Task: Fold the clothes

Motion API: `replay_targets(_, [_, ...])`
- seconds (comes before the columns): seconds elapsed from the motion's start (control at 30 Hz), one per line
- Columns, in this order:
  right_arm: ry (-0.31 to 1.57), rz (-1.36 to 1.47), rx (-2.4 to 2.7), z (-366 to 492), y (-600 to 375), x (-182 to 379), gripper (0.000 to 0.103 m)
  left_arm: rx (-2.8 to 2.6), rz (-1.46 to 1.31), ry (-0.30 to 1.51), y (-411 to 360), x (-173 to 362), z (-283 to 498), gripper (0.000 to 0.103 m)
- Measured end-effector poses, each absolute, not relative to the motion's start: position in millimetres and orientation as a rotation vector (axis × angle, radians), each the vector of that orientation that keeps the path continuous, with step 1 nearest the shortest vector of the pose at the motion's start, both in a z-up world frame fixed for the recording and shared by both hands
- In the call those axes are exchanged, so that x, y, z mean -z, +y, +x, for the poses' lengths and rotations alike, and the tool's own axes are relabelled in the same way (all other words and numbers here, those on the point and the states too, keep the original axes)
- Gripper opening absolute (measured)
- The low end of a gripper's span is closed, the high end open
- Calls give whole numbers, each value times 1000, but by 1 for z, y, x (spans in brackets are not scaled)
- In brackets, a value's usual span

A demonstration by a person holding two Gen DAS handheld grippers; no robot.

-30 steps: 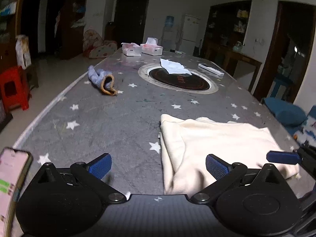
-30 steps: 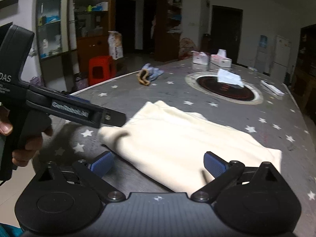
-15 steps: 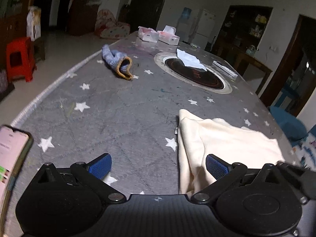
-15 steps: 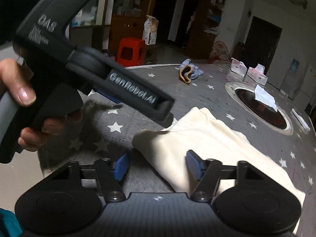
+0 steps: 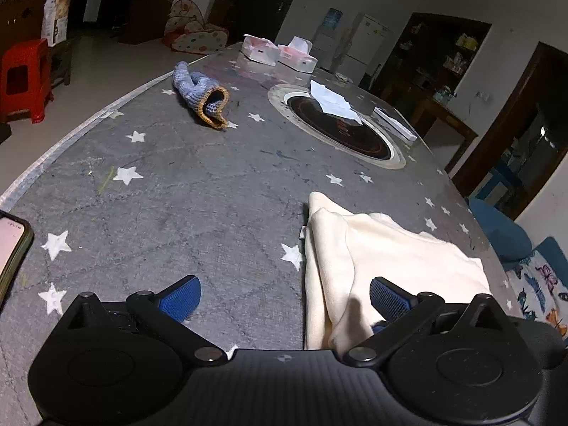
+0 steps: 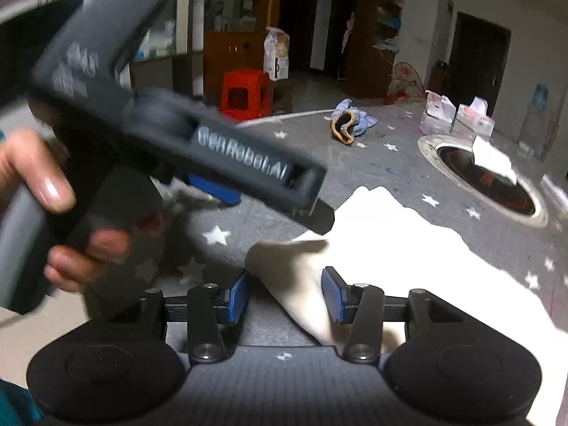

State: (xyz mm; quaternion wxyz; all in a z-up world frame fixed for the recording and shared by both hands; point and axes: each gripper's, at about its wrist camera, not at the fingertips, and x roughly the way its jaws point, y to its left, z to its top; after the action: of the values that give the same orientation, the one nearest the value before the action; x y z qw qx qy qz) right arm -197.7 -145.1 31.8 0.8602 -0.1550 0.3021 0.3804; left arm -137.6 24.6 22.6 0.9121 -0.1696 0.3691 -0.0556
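One cream garment, two tissue boxes, one knit sock on the starred tabletop (image 5: 198, 191).

Left wrist view: left hand-held gripper (image 5: 282, 296) spread wide over the cream garment (image 5: 390, 259)'s edge; two tissue boxes (image 5: 280, 53), one knit sock (image 5: 202, 94). Right wrist view: right hand-held gripper (image 6: 284, 296), jaws just closing, half-narrowed around a garment corner, not yet pinching.

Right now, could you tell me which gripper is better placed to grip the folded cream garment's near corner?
Right. The right gripper has been closing, with the cream garment's corner between its pads; the left gripper is wide open, only its right pad over cloth.
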Motion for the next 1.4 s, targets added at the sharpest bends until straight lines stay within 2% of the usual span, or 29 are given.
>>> replay_targets(0.37, [719, -64, -736, -187, -221, -32, 45, 121, -144, 754, 2, -17, -140, 103])
replay_targets(0.63, [720, 48, -570, -183, -289, -35, 45, 124, -121, 750, 2, -14, -138, 103])
replay_targets(0.67, [743, 76, -547, -182, -301, -29, 39, 124, -116, 749, 2, -14, -138, 103])
replay_targets(0.73, [745, 103, -564, -182, -310, -31, 39, 125, -108, 751, 1, -14, -138, 103])
replay_targets(0.93, [680, 79, -533, -157, -310, -50, 40, 116, -136, 773, 2, -17, -133, 103])
replay_targets(1.17, [727, 184, -430, -103, -322, -32, 40, 122, -149, 772, 1, -22, -123, 103])
replay_targets(1.4, [755, 170, -352, -89, -323, -25, 39, 125, -144, 784, -1, -18, -107, 103])
